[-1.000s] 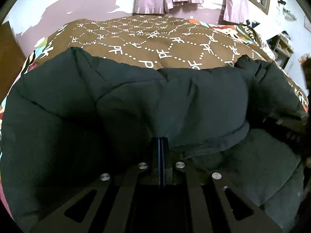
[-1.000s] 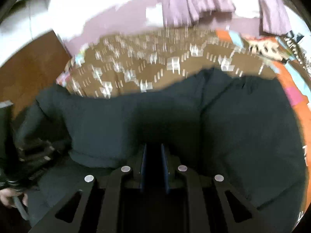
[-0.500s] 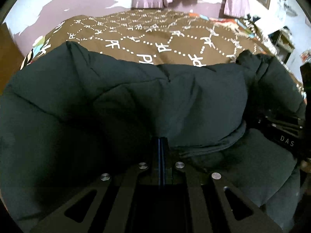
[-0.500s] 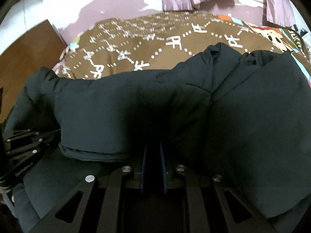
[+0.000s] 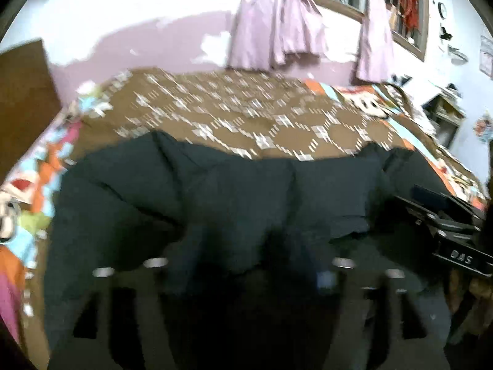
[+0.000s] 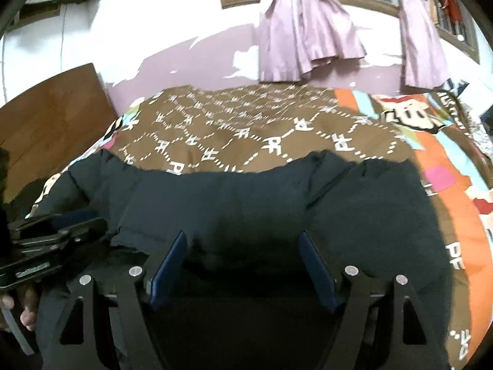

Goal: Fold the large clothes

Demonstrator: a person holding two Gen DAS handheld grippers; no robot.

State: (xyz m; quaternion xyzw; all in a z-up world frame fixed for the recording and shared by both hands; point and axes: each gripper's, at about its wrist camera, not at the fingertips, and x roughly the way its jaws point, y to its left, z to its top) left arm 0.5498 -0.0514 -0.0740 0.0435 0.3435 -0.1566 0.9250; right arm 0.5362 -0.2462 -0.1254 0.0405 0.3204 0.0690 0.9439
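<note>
Lying doubled over on a bed, a dark padded jacket [image 6: 246, 209] has one fold done, judging by its layered edge; more folds probably remain. Left tongs [image 5: 246, 265] and right tongs [image 6: 243, 262] have just been opening, gaping wide, gripping nothing. Brown patterned bedspread [image 6: 246, 135], wooden board [image 6: 52, 117] left, lilac curtains [image 6: 308, 40] behind.

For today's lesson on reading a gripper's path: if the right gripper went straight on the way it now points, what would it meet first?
Most likely the dark padded jacket: the right gripper stands open with the jacket's bulging fold directly ahead between its fingers, though the depth is unclear.
</note>
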